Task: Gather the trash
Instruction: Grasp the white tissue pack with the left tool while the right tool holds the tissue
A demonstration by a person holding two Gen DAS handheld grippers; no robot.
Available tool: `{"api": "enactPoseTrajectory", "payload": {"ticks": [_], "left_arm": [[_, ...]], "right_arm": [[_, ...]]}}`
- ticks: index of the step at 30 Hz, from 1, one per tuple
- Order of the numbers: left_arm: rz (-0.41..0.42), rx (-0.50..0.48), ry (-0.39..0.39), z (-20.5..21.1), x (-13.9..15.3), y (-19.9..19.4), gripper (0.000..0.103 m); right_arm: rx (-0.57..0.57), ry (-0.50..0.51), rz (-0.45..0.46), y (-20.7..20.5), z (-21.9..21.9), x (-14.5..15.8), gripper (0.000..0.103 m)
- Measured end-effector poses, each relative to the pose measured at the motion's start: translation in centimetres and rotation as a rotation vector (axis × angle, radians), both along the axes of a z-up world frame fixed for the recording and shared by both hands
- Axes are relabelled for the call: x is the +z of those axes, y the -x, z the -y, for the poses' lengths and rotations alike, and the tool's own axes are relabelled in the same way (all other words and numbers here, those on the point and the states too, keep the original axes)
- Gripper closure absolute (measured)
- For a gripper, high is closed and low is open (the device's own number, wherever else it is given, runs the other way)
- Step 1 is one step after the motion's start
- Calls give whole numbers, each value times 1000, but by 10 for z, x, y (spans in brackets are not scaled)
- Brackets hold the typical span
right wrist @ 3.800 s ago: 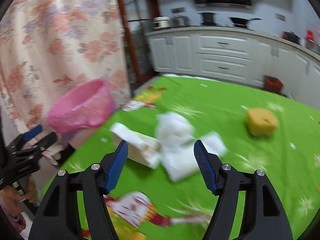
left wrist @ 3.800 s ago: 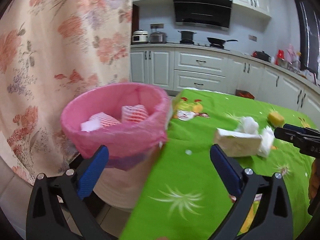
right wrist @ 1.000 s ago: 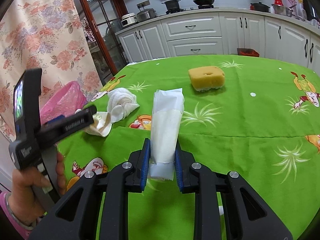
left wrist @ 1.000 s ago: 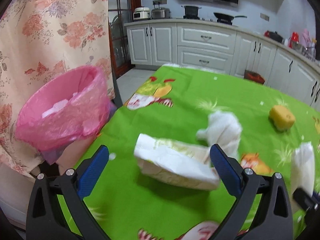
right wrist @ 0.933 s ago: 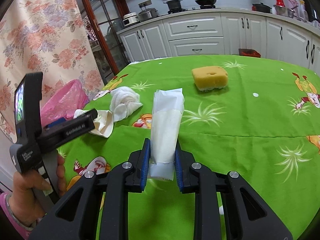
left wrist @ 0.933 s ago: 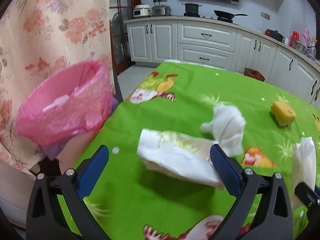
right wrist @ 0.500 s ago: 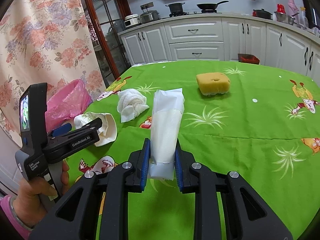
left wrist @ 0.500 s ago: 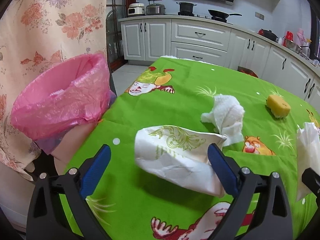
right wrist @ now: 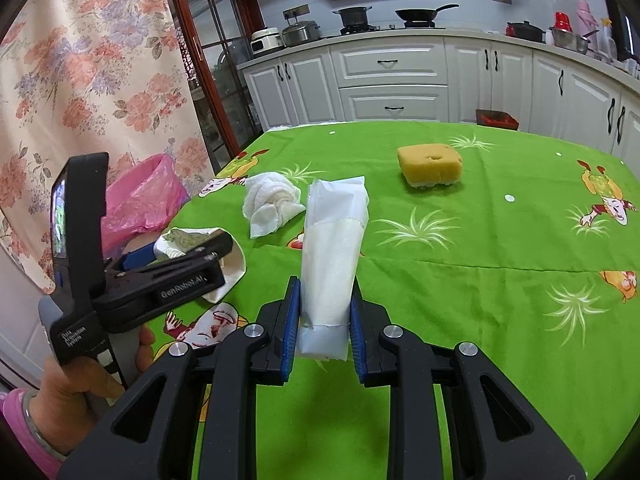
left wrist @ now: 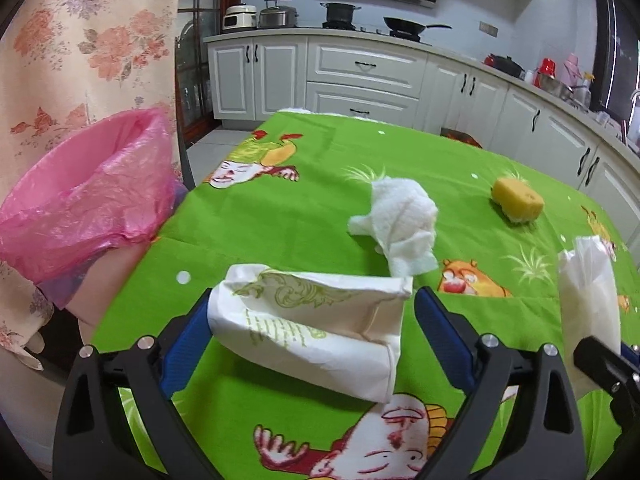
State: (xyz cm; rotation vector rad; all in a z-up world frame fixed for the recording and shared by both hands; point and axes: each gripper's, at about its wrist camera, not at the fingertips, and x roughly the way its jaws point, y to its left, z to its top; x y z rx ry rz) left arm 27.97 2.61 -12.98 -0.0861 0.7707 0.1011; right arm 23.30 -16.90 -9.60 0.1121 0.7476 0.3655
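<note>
Two grippers working: right gripper (right wrist: 323, 322) pinching a soft wrapper (right wrist: 334, 256), left gripper (left wrist: 312, 340) spread, closing around a light, crushable pack (left wrist: 316, 328), best squeezed mid-body.

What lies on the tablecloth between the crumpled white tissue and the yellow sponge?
Nothing: only bare green tablecloth separates the crumpled white tissue from the yellow sponge, clearest in the right wrist view.
</note>
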Motion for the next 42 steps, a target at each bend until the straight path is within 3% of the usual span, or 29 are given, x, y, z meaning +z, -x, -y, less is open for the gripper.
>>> {"api": "enactPoseTrajectory", "payload": {"ticks": [6, 10, 16, 21, 23, 25, 26, 33, 42], "left_arm": [[-20, -10, 26, -2, -3, -1, 10], [-33, -30, 58, -3, -5, -1, 30], [-7, -44, 60, -4, -2, 6, 49], [4, -52, 70, -7, 0, 11, 53], [5, -48, 65, -7, 1, 14, 51], [10, -36, 57, -7, 2, 17, 16], [22, -25, 53, -8, 3, 21, 11], [0, -61, 47, 1, 1, 34, 10], [-76, -106, 2, 19, -12, 17, 6]], "right_arm": [[-13, -17, -12, 0, 7, -3, 80], [-14, -24, -19, -1, 8, -5, 80], [-20, -28, -12, 0, 11, -4, 80], [-23, -33, -13, 2, 13, -3, 80], [-21, -33, -11, 4, 12, -3, 80], [-18, -32, -8, 5, 12, -2, 80], [-18, -34, -7, 5, 12, -2, 80], [-26, -50, -6, 8, 17, -1, 80], [-48, -70, -3, 9, 28, 1, 80]]}}
